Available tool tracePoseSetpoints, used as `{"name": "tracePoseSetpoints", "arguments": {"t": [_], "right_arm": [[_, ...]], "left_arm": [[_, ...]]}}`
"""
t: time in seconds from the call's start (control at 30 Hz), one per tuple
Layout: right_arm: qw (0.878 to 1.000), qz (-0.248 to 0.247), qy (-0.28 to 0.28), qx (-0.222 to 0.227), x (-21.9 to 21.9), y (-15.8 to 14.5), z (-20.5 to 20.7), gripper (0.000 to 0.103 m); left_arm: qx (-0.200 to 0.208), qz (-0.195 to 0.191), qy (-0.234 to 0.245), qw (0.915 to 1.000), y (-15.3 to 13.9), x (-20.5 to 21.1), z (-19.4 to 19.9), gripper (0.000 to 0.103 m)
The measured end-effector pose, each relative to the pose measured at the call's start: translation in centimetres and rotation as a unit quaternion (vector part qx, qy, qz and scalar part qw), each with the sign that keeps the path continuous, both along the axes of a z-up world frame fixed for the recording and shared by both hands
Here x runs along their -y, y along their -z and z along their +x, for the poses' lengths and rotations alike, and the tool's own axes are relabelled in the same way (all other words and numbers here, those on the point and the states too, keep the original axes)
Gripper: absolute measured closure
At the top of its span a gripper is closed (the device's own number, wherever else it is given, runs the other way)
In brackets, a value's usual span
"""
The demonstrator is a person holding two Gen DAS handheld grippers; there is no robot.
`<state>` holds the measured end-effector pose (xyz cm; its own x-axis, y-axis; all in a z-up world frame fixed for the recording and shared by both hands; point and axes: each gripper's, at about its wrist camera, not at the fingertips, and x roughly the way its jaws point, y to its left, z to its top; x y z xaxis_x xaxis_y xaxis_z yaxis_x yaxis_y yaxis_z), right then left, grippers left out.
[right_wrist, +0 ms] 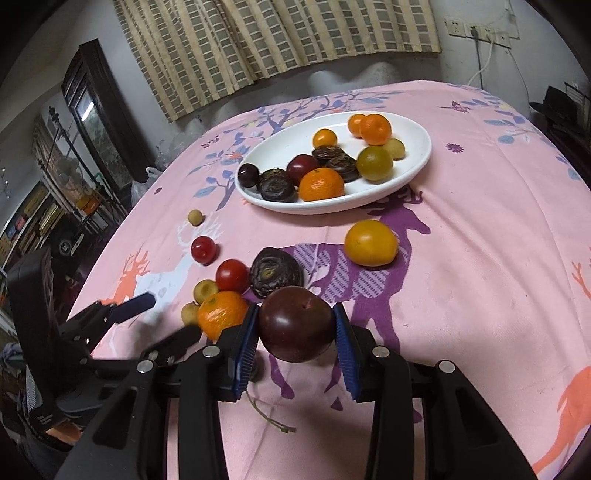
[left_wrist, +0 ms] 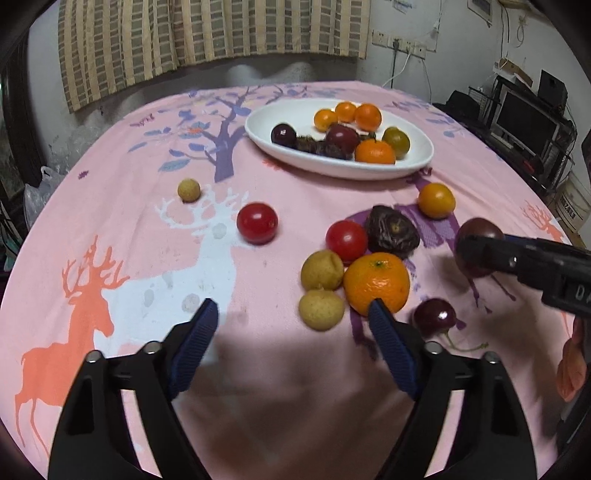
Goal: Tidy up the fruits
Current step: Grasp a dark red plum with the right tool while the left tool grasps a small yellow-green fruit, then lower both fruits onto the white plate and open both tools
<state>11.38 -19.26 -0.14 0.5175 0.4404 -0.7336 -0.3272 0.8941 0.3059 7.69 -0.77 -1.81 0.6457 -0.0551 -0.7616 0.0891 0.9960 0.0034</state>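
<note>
My right gripper [right_wrist: 295, 325] is shut on a dark purple plum [right_wrist: 295, 323] and holds it above the pink cloth; it shows at the right edge of the left wrist view [left_wrist: 476, 247]. My left gripper [left_wrist: 291, 314] is open and empty, low over the cloth, with its right finger beside a loose orange [left_wrist: 376, 282]. A white oval plate [left_wrist: 280, 110] at the back holds several oranges, plums and dark fruits. Loose fruit lies in front of it: two red tomatoes [left_wrist: 257, 223], yellow-brown longans [left_wrist: 321, 269], a dark wrinkled fruit [left_wrist: 391, 230], a yellow-orange fruit [left_wrist: 436, 200] and a cherry [left_wrist: 434, 317].
The round table is covered by a pink cloth [left_wrist: 147, 229] with deer and tree prints. A single longan [left_wrist: 188, 189] lies apart at the left. A striped curtain [left_wrist: 207, 33] hangs behind. Shelves with electronics [left_wrist: 524, 122] stand at the right.
</note>
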Motion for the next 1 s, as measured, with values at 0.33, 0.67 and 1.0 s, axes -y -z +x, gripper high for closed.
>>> {"name": "tracePoseSetpoints", "arguments": {"t": [0.33, 0.67, 1.0], "right_arm": [[1.000, 0.006, 0.002, 0.009, 0.5, -0.6, -0.4, 0.063], [1.000, -0.005, -0.008, 0.014, -0.2, -0.6, -0.7, 0.063], [0.999, 0.013, 0.005, 0.041, 0.5, -2.6, -0.4, 0.063]], "left_arm": [[-0.036, -0.015, 0.018, 0.9991, 1.2, -0.2, 0.5, 0.050], [-0.020, -0.021, 0.022, 0.9993, 1.2, 0.7, 1.2, 0.076], [0.014, -0.047, 0.032, 0.9983, -3.4, 0.8, 1.2, 0.077]]}}
